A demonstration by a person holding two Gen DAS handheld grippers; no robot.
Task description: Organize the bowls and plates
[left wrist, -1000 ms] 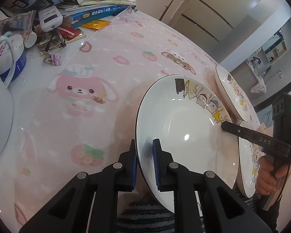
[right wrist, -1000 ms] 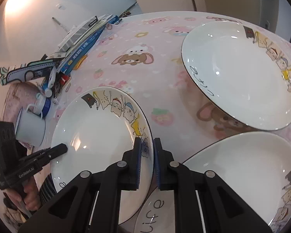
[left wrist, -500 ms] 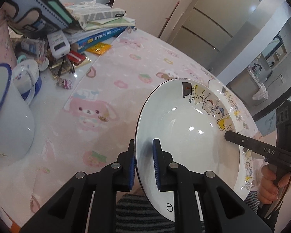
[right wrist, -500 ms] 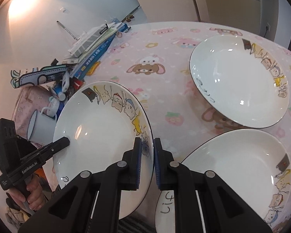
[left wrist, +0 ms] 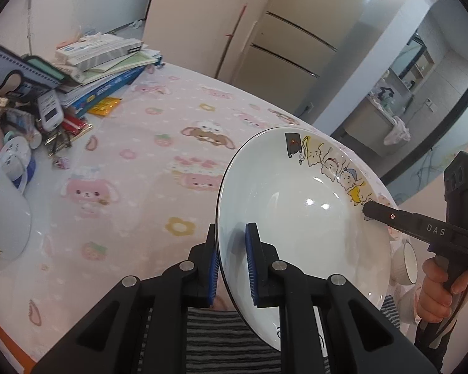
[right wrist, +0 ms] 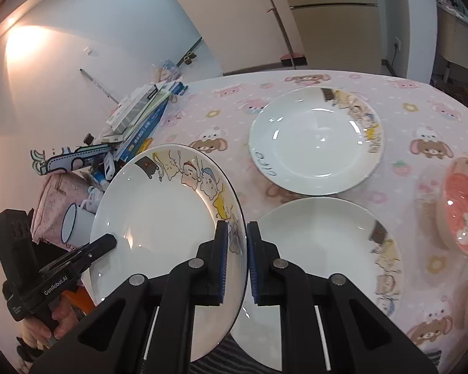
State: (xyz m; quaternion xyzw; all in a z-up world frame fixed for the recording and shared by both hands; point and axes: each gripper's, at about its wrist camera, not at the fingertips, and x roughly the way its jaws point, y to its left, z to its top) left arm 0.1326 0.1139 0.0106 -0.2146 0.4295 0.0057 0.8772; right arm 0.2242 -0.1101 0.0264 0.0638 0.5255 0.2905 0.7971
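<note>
A white plate with cartoon cats on its rim (left wrist: 305, 215) (right wrist: 159, 218) is held up in the air, tilted, above the near table edge. My left gripper (left wrist: 231, 230) is shut on its left rim and my right gripper (right wrist: 234, 230) is shut on its right rim. Each gripper shows in the other's view, the right gripper (left wrist: 369, 210) and the left gripper (right wrist: 109, 243). Two matching plates lie flat on the pink tablecloth: a near one (right wrist: 321, 249) and a far one (right wrist: 315, 143). A pink bowl (right wrist: 461, 208) sits at the right.
Stacked books and boxes (left wrist: 106, 65), a remote, small clutter and a white enamel mug (left wrist: 3, 205) crowd the table's left side. Small white bowls (left wrist: 405, 263) show behind the held plate. A fridge and doorway stand beyond the table (left wrist: 134, 162).
The held plate has risen off the table and tilted up, with both grippers still clamped on its rims. Both cameras now sit higher, showing more of the table and room.
</note>
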